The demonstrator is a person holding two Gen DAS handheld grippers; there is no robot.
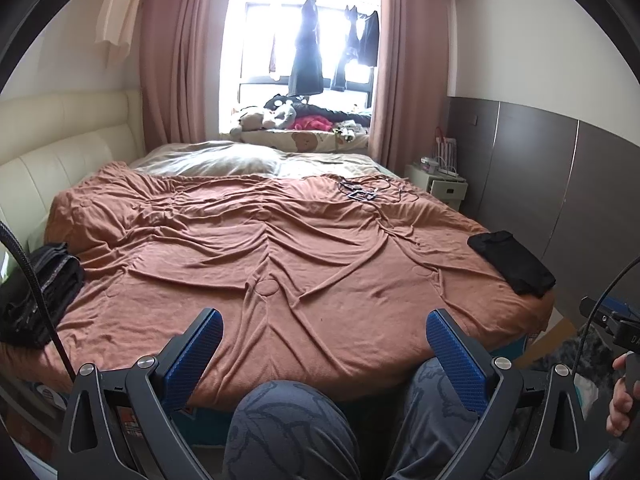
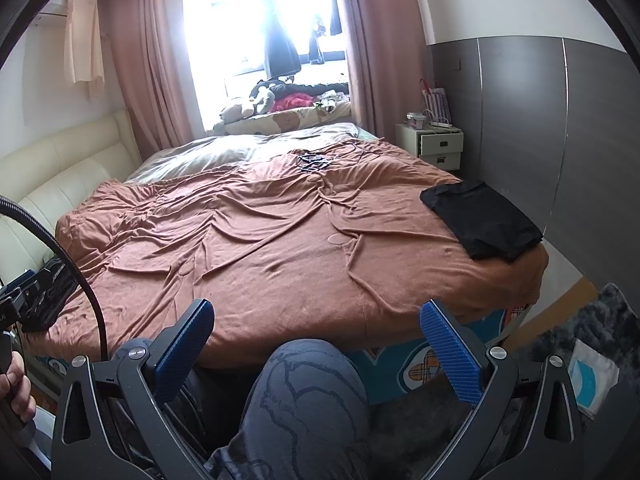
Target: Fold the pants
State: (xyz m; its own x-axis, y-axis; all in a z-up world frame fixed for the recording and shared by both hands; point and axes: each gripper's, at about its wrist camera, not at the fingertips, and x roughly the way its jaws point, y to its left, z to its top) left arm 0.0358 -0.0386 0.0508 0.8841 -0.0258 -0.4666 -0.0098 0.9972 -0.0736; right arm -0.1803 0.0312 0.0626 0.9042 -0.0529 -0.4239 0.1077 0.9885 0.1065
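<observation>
A folded black garment (image 1: 514, 263) (image 2: 482, 219) lies flat at the right edge of the bed. A pile of dark unfolded clothes (image 1: 38, 292) (image 2: 50, 292) sits at the bed's left edge. My left gripper (image 1: 324, 320) is open, held low in front of the bed above the person's knees, with nothing between its blue pads. My right gripper (image 2: 316, 312) is also open and empty, at the bed's near edge. Both are well short of either garment.
A wrinkled rust-brown blanket (image 1: 260, 232) covers the bed. Cables and small items (image 1: 362, 192) lie near its far side. A nightstand (image 2: 438, 144) stands at the back right beside a grey wardrobe (image 2: 560, 120). The person's patterned trouser knees (image 1: 288, 428) are in the foreground.
</observation>
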